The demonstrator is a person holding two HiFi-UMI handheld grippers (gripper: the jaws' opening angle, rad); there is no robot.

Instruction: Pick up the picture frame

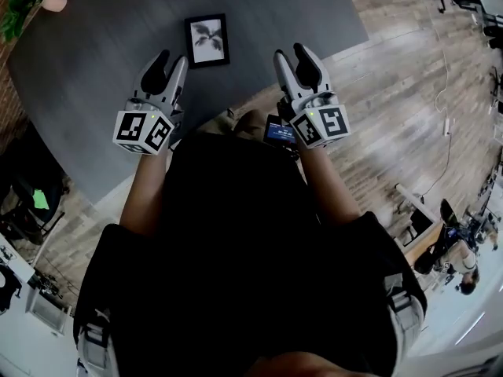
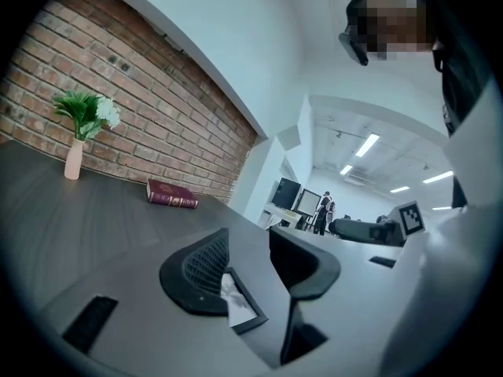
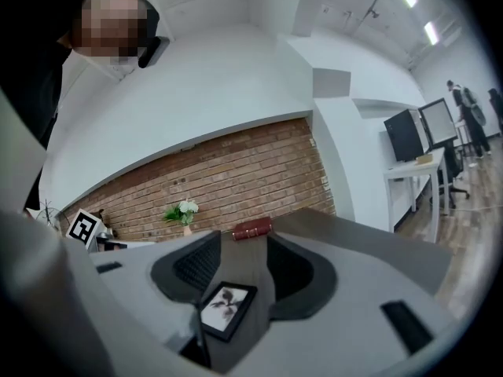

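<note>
Two hand-held grippers hover over the near edge of a dark grey tabletop (image 1: 94, 69), short of the frame.

Nearest, the left gripper (image 1: 173, 60) and the right gripper (image 1: 290, 52) are held side by side, each with its black fingers spread and nothing between them (each gripper's own view shows only tabletop and frame through the gap). Just beyond and between them, the small black picture frame with a leaf print (image 1: 207, 41) lies flat on the tabletop, untouched. Farther off, a dark red book (image 3: 251, 228) lies near the far edge by the brick wall (image 2: 141, 124), and a pink vase of greenery and white flowers (image 1: 47, 2) stands toward the far left corner.
</note>
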